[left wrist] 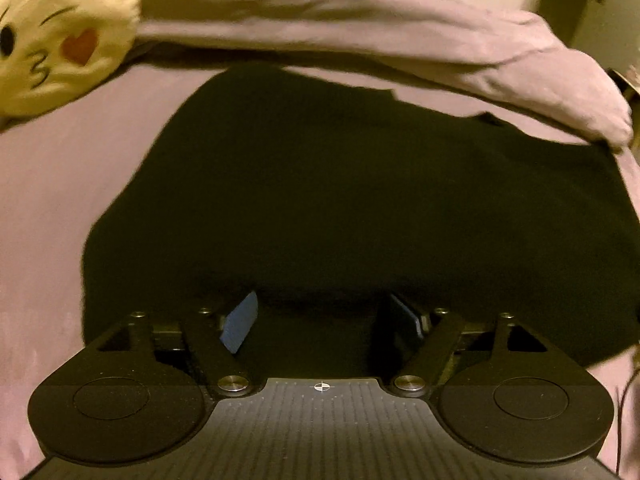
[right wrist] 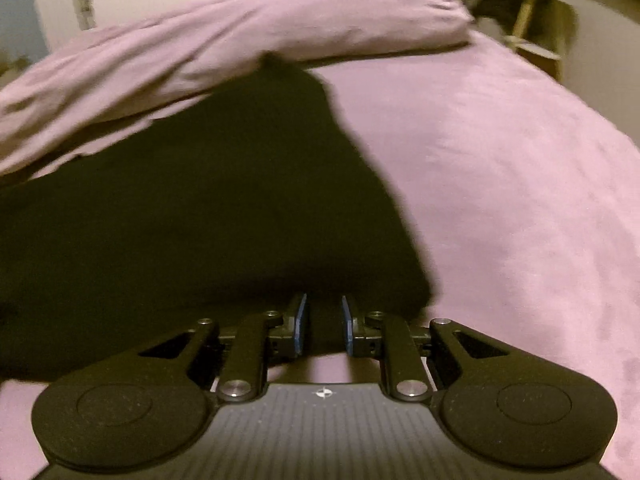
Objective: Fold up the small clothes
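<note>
Fingers of the left gripper [left wrist: 326, 322] stand wide apart over the near edge of a black garment [left wrist: 320, 208], nothing pinched between the blue pads. The right gripper [right wrist: 324, 326] has its fingers drawn narrow on the same garment's near hem, cloth between the pads. The garment lies spread on a bed's mauve sheet [right wrist: 520, 208], its far side tucked under a mauve duvet [right wrist: 240, 36]. A kissing-face emoji cushion [left wrist: 60, 36] sits nearby.
</note>
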`<state>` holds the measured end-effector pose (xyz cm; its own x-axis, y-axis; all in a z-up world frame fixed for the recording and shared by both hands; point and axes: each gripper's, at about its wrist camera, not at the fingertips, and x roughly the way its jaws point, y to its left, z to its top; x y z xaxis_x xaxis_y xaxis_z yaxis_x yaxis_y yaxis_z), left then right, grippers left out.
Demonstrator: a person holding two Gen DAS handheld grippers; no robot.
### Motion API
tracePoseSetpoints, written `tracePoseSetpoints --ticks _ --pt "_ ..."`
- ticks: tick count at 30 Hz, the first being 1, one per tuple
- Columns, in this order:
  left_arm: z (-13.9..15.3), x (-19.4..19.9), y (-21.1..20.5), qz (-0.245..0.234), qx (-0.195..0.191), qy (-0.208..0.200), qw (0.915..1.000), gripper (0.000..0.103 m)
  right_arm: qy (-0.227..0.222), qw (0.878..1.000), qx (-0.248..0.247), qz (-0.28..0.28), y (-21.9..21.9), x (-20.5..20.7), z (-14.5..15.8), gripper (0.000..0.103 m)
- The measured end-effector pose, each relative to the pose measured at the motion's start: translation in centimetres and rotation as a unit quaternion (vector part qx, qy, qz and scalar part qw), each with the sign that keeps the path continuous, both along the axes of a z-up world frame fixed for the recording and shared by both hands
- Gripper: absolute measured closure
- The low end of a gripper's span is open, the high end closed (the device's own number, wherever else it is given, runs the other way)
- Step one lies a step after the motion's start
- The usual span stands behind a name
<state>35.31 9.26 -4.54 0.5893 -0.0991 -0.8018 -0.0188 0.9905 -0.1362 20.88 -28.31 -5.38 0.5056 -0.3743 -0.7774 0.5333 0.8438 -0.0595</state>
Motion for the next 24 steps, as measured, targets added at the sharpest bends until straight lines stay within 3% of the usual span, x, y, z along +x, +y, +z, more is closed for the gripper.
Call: tracePoseSetpoints --ticks 4,6,12,19,24 --pt "0.9 -0.1 1.2 0.037 -0.021 0.009 0.999 0.028 -0.011 0.999 0.005 -0.037 -1.2 -1.2 0.8 0.086" --pt "1.3 -0.3 1.7 0.046 -0.014 0.016 0.9987 0.028 0.004 0.999 -0.006 -0.041 -1.2 -1.7 0.8 0.08" --pt "2.1 -0.8 2.9 0.048 0.017 0.031 0.9982 0.027 -0.007 0.997 0.044 -0.058 -0.7 -3.1 1.1 0.08" --pt "2.8 -1.2 3.7 0.04 0.037 0.036 0.9979 0.025 -0.012 0.999 0.045 0.01 4.5 -1.9 1.7 0.075" --pt "3.0 -1.4 5.6 0.061 0.06 0.044 0.9954 0.016 -0.017 0.997 0.043 0.059 8.4 0.6 1.4 0.075"
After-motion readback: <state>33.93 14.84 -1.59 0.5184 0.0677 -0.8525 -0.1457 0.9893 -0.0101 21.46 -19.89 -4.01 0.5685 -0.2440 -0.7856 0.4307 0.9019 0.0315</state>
